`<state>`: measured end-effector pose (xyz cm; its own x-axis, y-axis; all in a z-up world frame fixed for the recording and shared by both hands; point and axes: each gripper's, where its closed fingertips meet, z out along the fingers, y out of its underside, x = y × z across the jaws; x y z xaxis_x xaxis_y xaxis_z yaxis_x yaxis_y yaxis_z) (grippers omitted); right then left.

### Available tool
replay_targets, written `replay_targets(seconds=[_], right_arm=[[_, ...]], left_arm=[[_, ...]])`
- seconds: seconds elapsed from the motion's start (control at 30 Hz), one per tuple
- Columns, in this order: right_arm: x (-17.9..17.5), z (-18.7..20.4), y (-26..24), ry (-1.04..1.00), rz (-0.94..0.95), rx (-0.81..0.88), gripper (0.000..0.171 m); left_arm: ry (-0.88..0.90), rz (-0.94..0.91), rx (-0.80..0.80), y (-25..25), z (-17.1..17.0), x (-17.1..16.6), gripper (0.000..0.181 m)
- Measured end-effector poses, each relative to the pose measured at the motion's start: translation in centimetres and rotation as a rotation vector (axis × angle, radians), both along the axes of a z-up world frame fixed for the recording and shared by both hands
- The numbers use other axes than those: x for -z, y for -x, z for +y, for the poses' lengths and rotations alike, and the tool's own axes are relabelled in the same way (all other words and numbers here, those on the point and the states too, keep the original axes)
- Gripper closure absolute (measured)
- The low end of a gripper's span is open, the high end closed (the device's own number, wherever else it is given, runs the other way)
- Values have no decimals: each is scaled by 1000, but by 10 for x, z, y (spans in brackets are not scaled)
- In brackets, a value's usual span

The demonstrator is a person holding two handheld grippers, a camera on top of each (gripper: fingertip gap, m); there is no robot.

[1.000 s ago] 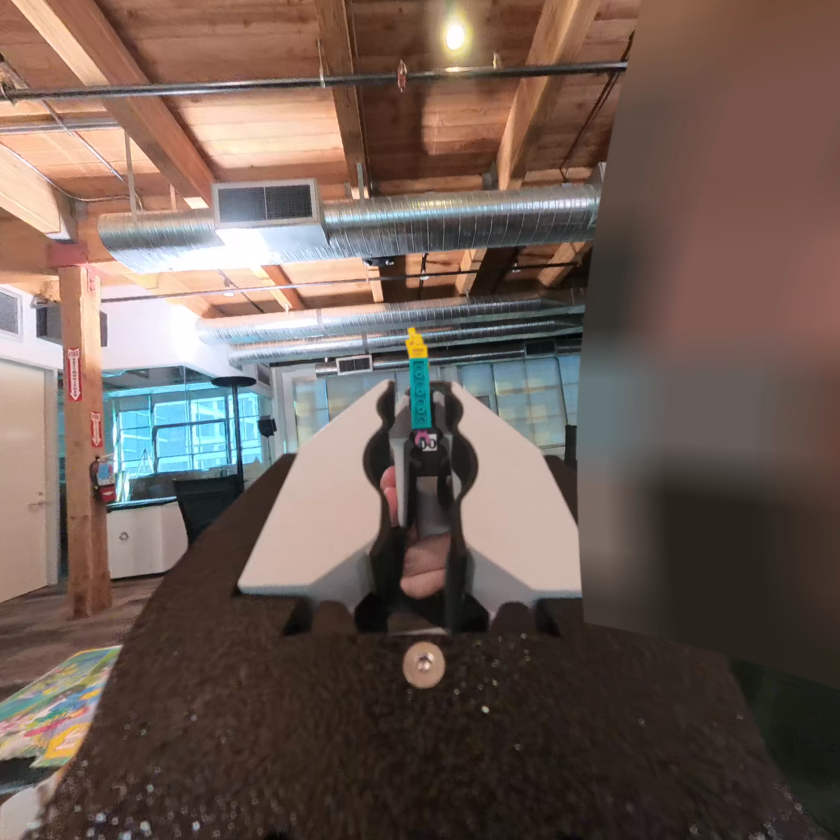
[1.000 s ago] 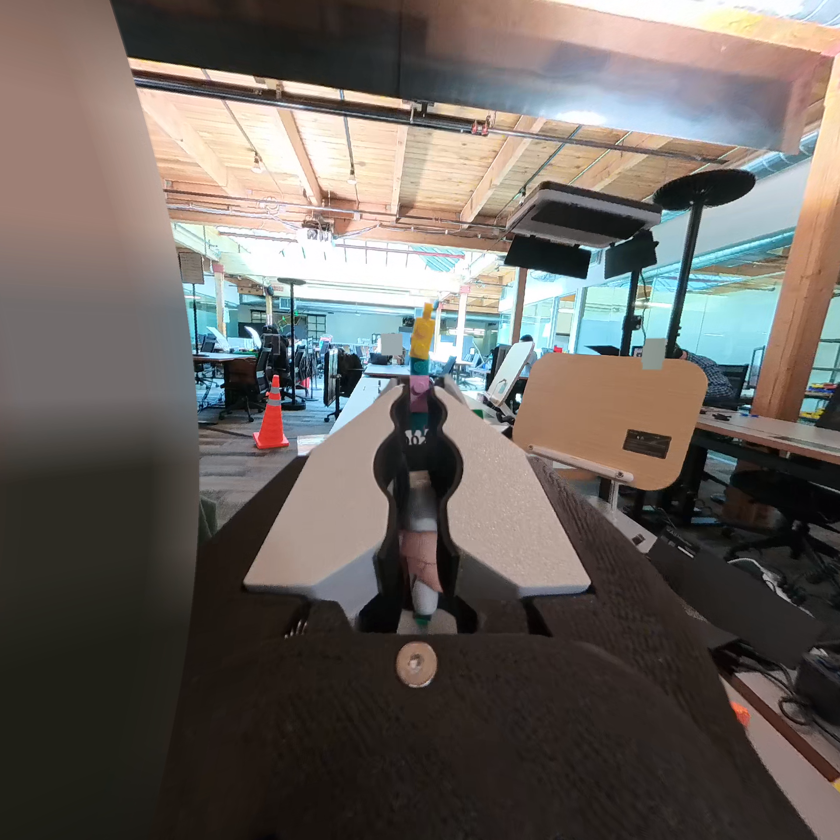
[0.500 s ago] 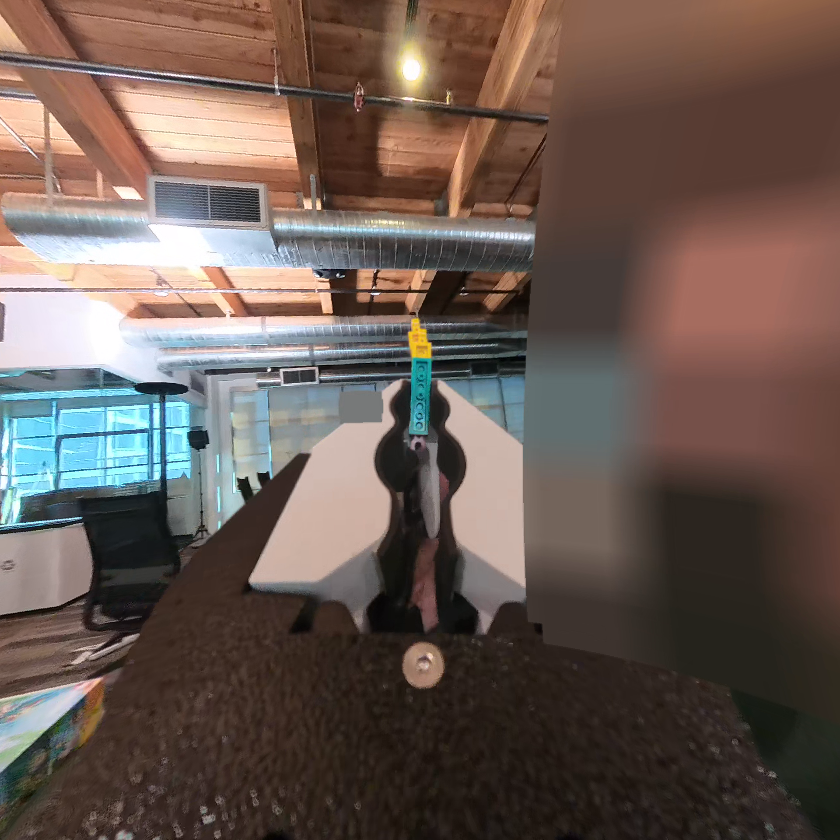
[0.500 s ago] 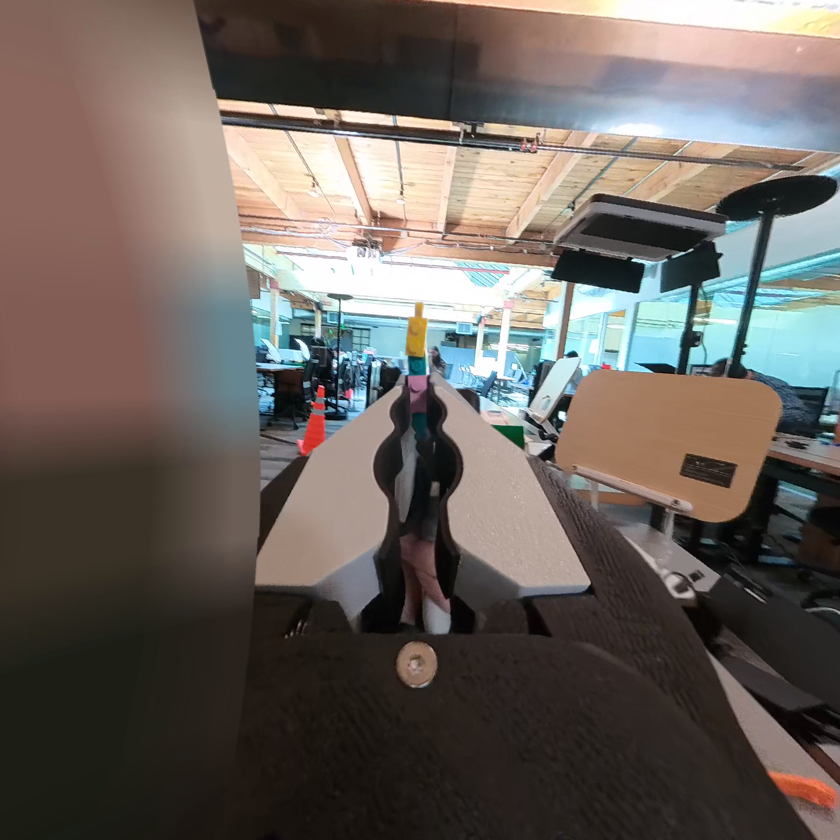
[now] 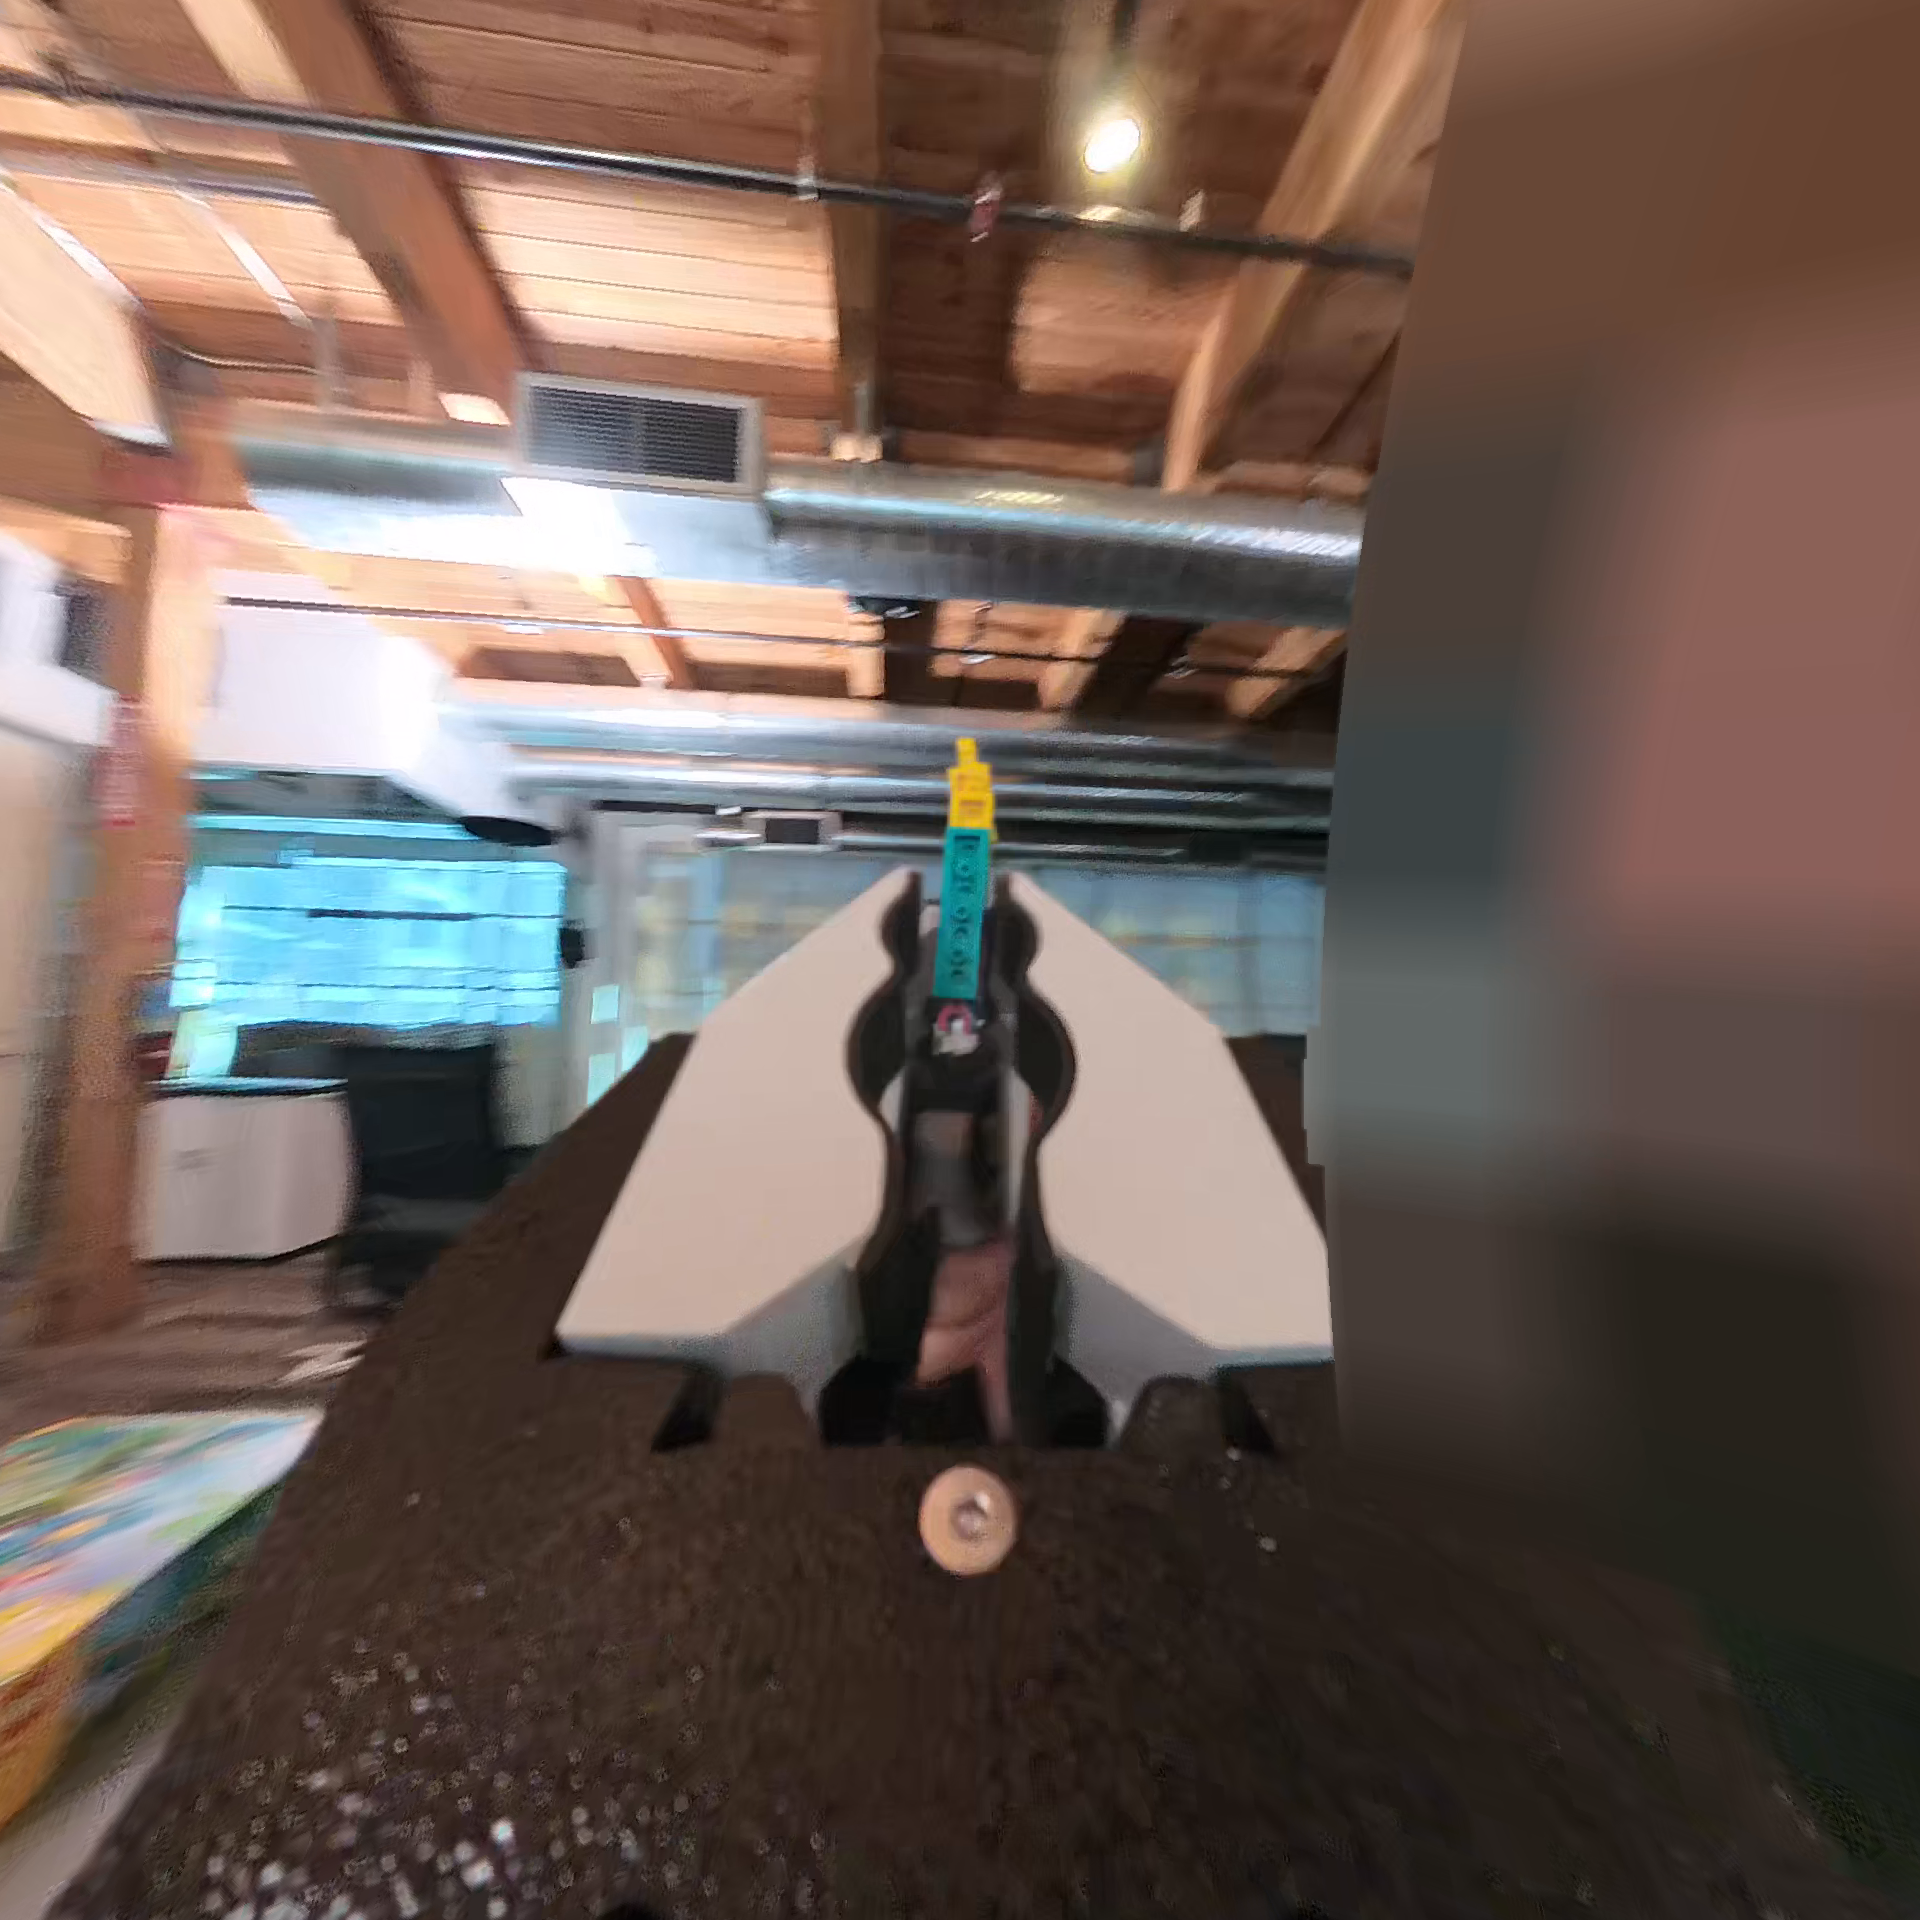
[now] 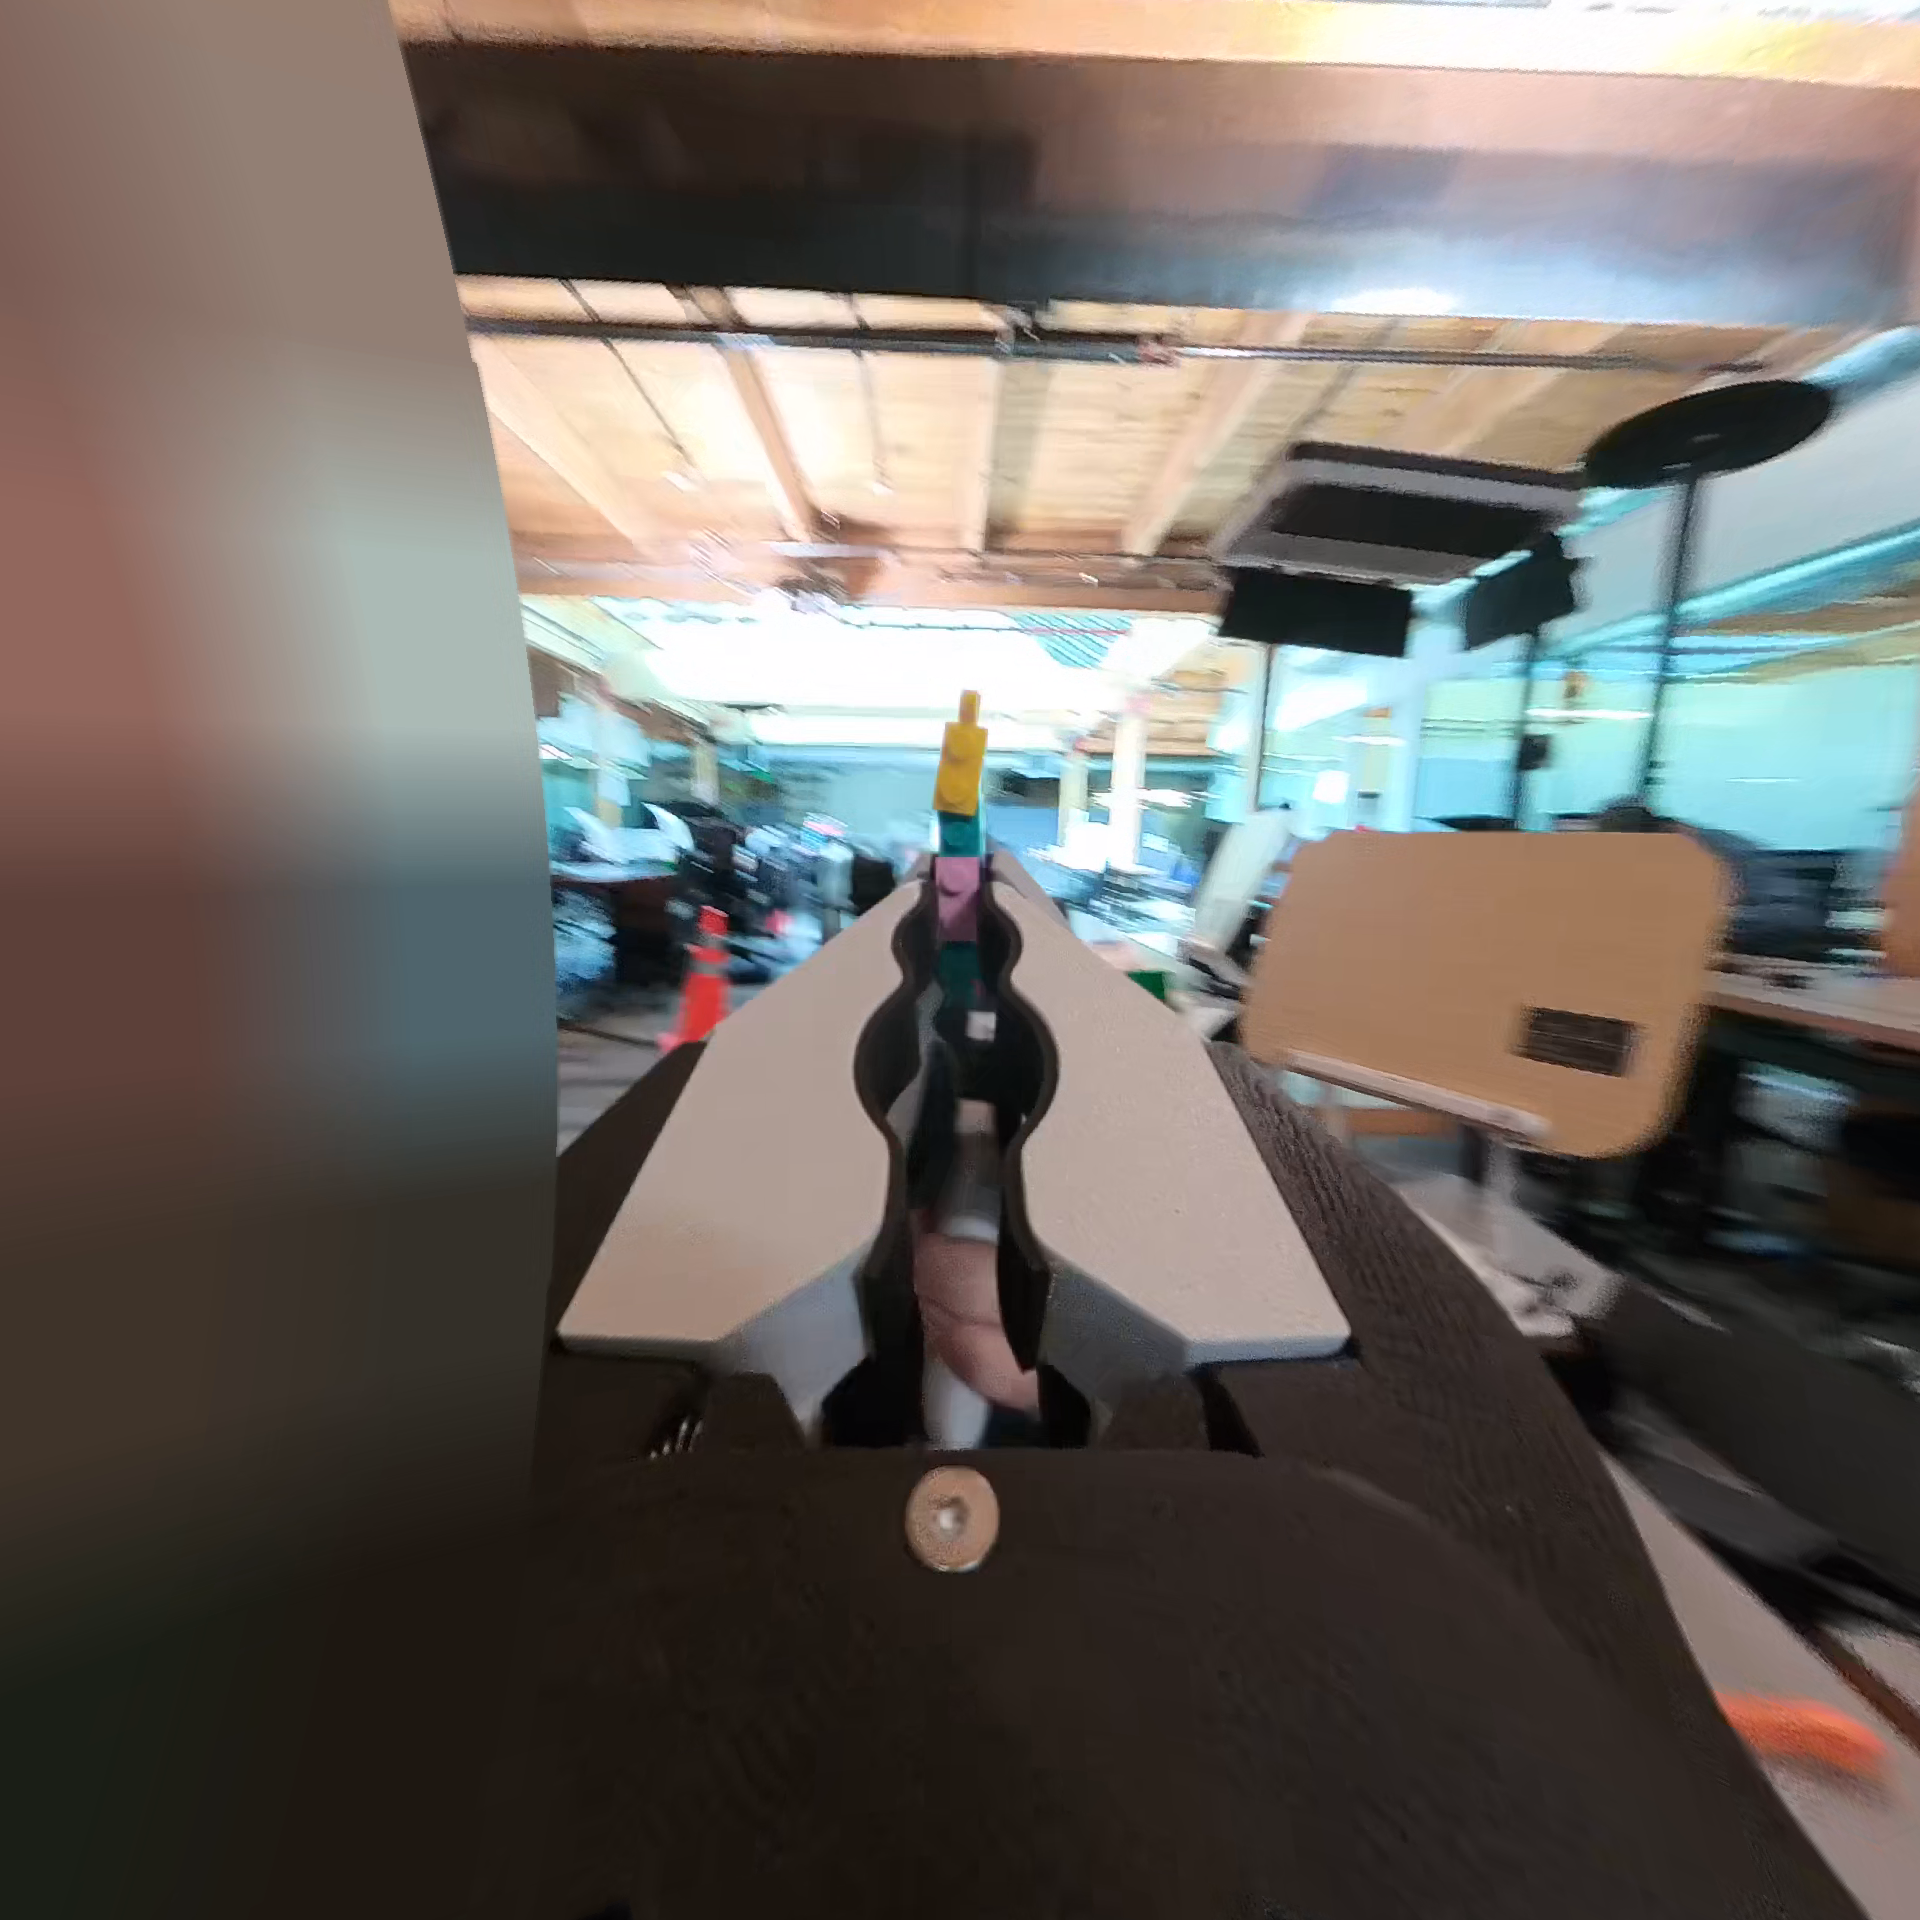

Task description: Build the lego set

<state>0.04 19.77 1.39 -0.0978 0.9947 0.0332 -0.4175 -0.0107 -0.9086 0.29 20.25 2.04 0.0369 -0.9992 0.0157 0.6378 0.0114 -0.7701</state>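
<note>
In the left wrist view my left gripper is shut on a small lego assembly, a teal strip with a yellow piece on top that sticks out above the fingertips. In the right wrist view my right gripper is shut on a lego assembly of pink and teal parts with a yellow top. Both grippers point upward into the room, away from the table. I cannot tell whether both hold the same assembly. Skin of a hand shows through each finger gap. Both views are motion-blurred.
A colourful lego box lies at the lower left of the left wrist view. The right wrist view shows a light wooden panel, an orange cone, and a table edge with an orange piece.
Both views have swung and are now blurred: the left view panned back to the left, and the right view shifted so the wooden panel sits lower. Both grips are unchanged.
</note>
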Motion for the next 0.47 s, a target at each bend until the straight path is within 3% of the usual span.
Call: replay_targets(seconds=[0.03, 0.13, 0.23, 0.47], right_arm=[[1, 5, -4, -31, -26, 77, 166], [17, 16, -21, -96, -220, 289, 165], [68, 29, -38, -26, -510, 417, 165], [234, 4, -85, 217, -1105, 429, 165]], left_arm=[[-3, 26, -84, 2, 7, 1, 158], [-31, 151, -293, 10, 21, 5, 143], [-66, 249, -503, 23, 33, 8, 141], [-64, 413, -520, 6, 34, 24, 136]])
